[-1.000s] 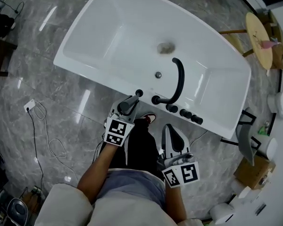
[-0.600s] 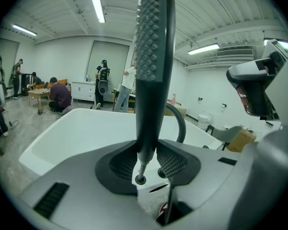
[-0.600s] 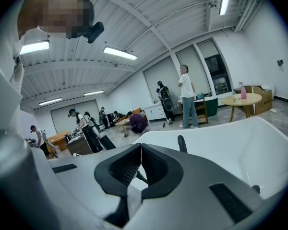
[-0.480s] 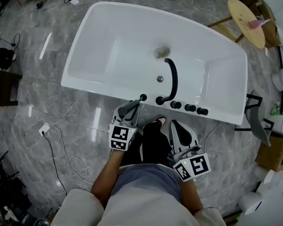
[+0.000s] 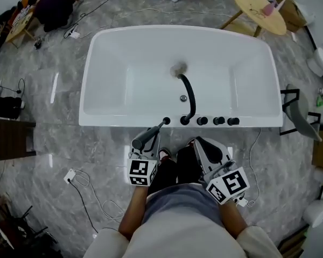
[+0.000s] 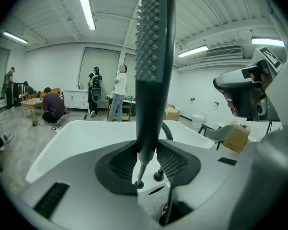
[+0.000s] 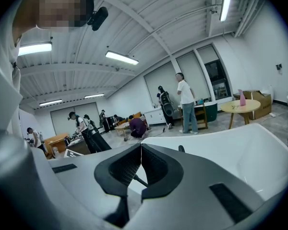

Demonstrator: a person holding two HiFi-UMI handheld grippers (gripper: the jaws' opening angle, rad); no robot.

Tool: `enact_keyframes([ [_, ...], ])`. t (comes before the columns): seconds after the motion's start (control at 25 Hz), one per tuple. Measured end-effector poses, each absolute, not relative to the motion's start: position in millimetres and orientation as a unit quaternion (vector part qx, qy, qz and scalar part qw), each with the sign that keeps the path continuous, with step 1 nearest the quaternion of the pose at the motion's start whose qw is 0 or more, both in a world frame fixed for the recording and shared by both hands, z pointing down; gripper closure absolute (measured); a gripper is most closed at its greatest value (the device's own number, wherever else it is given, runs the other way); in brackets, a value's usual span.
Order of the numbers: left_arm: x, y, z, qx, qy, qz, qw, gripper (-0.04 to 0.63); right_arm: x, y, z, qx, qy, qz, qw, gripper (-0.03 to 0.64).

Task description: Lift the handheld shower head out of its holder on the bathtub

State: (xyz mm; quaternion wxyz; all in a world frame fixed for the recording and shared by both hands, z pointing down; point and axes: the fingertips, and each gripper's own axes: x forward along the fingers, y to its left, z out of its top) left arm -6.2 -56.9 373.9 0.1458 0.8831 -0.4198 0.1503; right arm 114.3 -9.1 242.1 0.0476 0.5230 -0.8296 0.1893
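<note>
The dark grey handheld shower head [image 5: 145,137] is clamped between the pads of my left gripper [image 5: 149,139], just in front of the white bathtub's [image 5: 105,63] near rim. In the left gripper view the shower head [image 6: 153,56] stands upright, studded face leftward, in my left gripper [image 6: 148,153]. A thin hose runs from its lower end down to the black holder [image 6: 139,183]. In the head view the holder [image 5: 166,121] lies left of the curved black spout [image 5: 189,97]. My right gripper [image 5: 200,145] hangs to the right, empty; its tips meet in its own view [image 7: 141,148].
Three black knobs [image 5: 219,121] line the rim right of the spout. A round wooden table [image 5: 257,4] stands beyond the tub, a grey chair [image 5: 299,112] at its right end. A cable and power strip [image 5: 70,175] lie on the marble floor at the left. People stand far behind.
Both grippers have risen, the left one carrying the shower head up from the rim. The head view has swung so the tub now lies square across the picture.
</note>
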Motion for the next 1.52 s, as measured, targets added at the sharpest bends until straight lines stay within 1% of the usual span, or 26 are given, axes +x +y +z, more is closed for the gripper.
enact_keyframes([
  [0.16, -6, -50, 354, 0.887, -0.416, 0.145, 0.141, 0.463, 114, -6, 225, 0.524, -0.832, 0.176, 0.040, 0.598],
  [0.36, -9, -46, 326, 0.893, -0.403, 0.166, 0.112, 0.463, 108, -6, 210, 0.516, -0.840, 0.166, 0.040, 0.598],
  [0.6, -10, -42, 309, 0.899, -0.394, 0.144, 0.125, 0.463, 103, -4, 204, 0.510, -0.845, 0.150, 0.050, 0.598],
  [1.0, -13, -37, 265, 0.907, -0.394, 0.113, 0.098, 0.463, 94, -3, 186, 0.495, -0.858, 0.121, 0.067, 0.598],
  [1.28, -15, -34, 240, 0.911, -0.392, 0.089, 0.090, 0.463, 82, -2, 175, 0.485, -0.865, 0.114, 0.067, 0.598],
  [1.52, -14, -31, 219, 0.914, -0.391, 0.068, 0.081, 0.463, 86, 0, 165, 0.487, -0.865, 0.102, 0.068, 0.598],
])
